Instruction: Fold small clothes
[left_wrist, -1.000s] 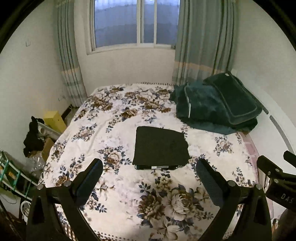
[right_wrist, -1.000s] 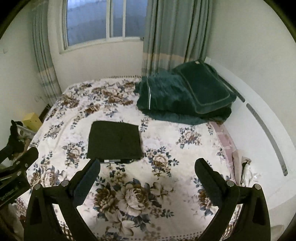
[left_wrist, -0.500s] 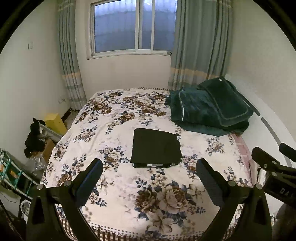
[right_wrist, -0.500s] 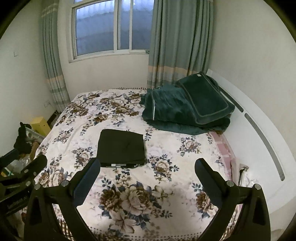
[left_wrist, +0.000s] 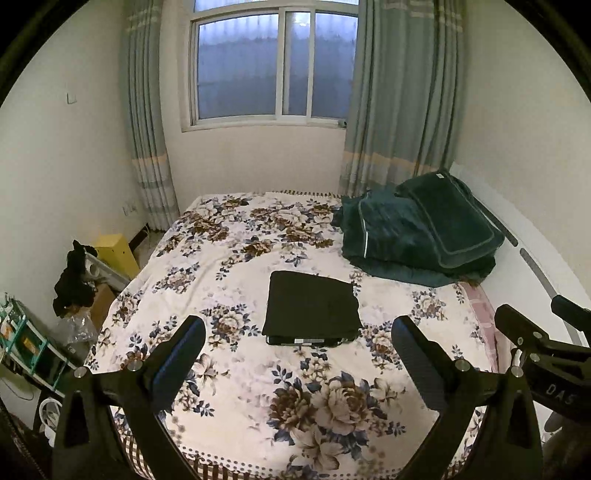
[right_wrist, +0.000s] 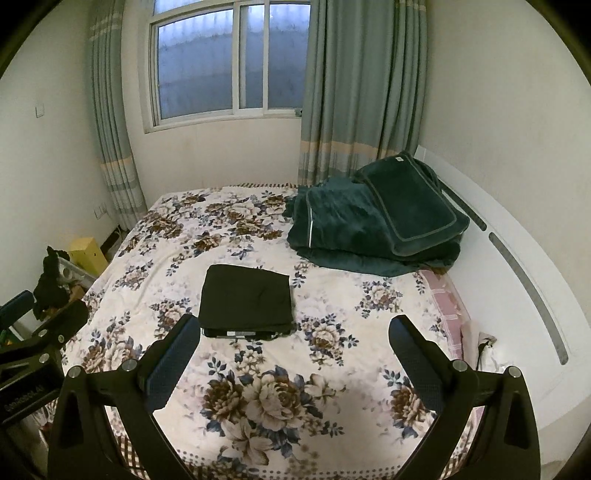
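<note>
Fingers (left_wrist: 177, 354) spread wide, folded black garment (left_wrist: 312, 308) lying beyond, untouched.

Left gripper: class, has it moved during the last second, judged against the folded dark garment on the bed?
Yes. The left gripper has drawn back and up from the folded dark garment; the window is now fully visible.

My left wrist camera looks from above the foot edge of the bed (left_wrist: 236, 266) toward the window (left_wrist: 273, 66), pitched slightly down, well back from the folded dark garment (left_wrist: 312, 306) at mid-bed. My right wrist camera faces the same way from just to the right, so the garment (right_wrist: 246, 299) sits left of centre. Both share the bed (right_wrist: 332, 295), the window (right_wrist: 229, 59), the green blanket pile (left_wrist: 421, 236) and the curtains (right_wrist: 362, 85). Each view catches the other gripper at its side edge.
</note>
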